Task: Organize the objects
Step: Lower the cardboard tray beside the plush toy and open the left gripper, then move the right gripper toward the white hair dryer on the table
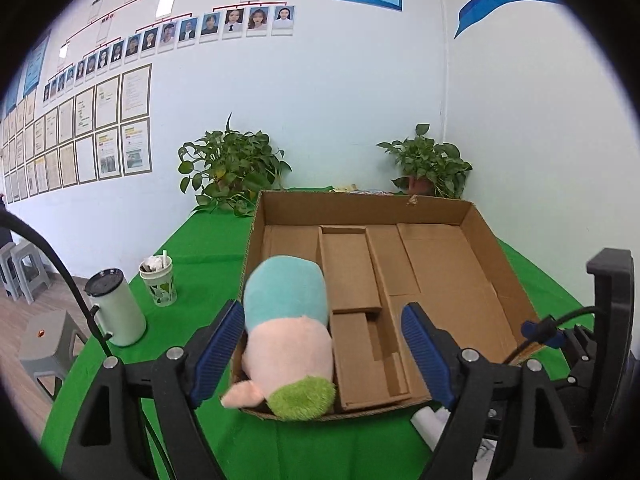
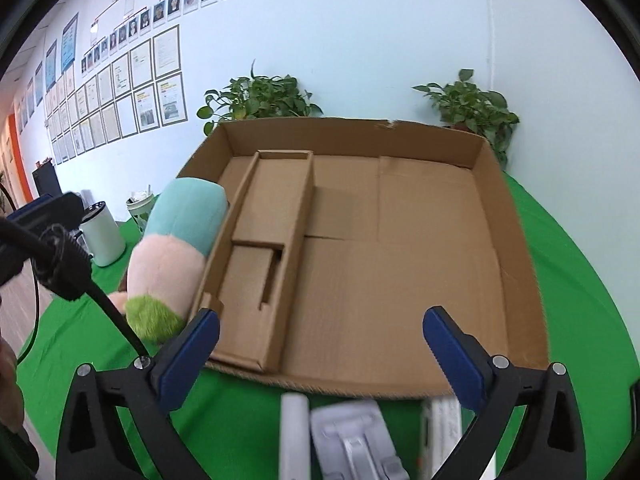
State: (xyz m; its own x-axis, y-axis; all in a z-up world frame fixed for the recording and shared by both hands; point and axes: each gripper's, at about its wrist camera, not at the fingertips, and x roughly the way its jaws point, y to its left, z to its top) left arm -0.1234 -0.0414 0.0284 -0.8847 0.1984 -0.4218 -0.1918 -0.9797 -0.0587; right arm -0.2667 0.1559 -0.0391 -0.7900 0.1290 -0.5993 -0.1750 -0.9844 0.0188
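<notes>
Both the left gripper (image 1: 324,354) and right gripper (image 2: 320,354) stand wide and empty. Blurred white items (image 2: 352,436) wait on the green cloth (image 2: 580,280), seemingly unsorted. Beyond, the plush toy (image 1: 286,332) lies in the cardboard box (image 1: 496,272), against its left wall, tail over the rim.

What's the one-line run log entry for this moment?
plush toy: in cardboard box, left side | left gripper: open | right gripper: open
</notes>
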